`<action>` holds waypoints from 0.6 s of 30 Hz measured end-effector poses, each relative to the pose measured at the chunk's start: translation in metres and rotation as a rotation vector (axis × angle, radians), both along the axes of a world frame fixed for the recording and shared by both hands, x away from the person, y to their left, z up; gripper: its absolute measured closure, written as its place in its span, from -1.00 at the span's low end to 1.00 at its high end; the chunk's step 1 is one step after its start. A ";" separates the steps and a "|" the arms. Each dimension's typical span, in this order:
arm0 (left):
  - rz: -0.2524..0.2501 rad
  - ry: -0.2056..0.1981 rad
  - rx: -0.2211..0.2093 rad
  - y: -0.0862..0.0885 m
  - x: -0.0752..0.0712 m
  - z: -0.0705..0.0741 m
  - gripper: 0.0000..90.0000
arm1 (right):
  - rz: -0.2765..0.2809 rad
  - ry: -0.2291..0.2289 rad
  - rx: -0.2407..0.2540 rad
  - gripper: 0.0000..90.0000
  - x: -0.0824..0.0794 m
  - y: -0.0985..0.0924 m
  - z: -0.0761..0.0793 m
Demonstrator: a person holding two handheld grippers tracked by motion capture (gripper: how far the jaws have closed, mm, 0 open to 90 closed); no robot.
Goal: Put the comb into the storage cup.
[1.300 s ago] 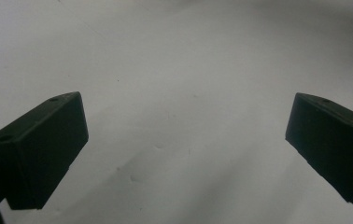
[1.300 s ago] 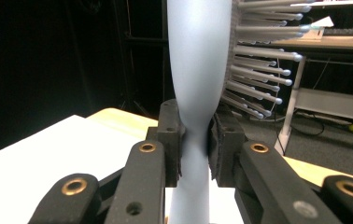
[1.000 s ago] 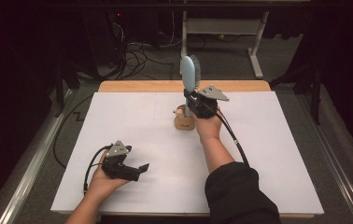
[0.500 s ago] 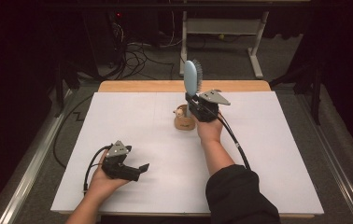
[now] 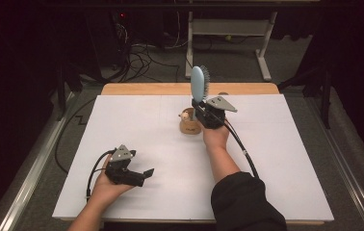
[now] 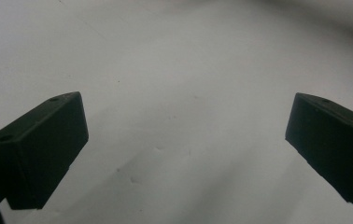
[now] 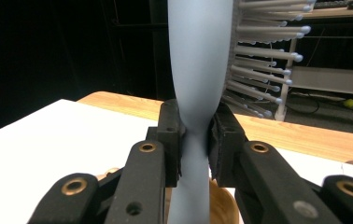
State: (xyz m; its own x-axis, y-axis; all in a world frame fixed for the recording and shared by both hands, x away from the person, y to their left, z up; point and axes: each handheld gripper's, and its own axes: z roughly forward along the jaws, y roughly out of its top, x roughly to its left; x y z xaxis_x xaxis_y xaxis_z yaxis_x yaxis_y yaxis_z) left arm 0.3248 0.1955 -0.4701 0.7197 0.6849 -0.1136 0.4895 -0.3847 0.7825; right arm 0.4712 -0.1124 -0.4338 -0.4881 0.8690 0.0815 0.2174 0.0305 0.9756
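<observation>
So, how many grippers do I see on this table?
2. The left gripper rests near the front left of the white table, open. The right gripper is at the back middle, shut on a blue hairbrush held upright.

You are working at a wooden table (image 5: 136,89) covered by a white sheet (image 5: 266,163), which is leaving a strip of bare wood showing along the far edge. A small wooden holder (image 5: 188,126) is standing on the sheet, near that wooden strip and about midway along it.
</observation>
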 end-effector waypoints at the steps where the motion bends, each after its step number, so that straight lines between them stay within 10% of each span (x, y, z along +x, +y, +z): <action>1: 0.002 -0.001 0.000 0.000 0.000 0.000 -1.00 | -0.002 0.002 0.001 0.73 0.000 0.000 -0.001; 18: 0.007 -0.001 0.002 0.002 0.001 0.000 -1.00 | -0.011 0.029 0.012 0.73 -0.001 0.000 -0.011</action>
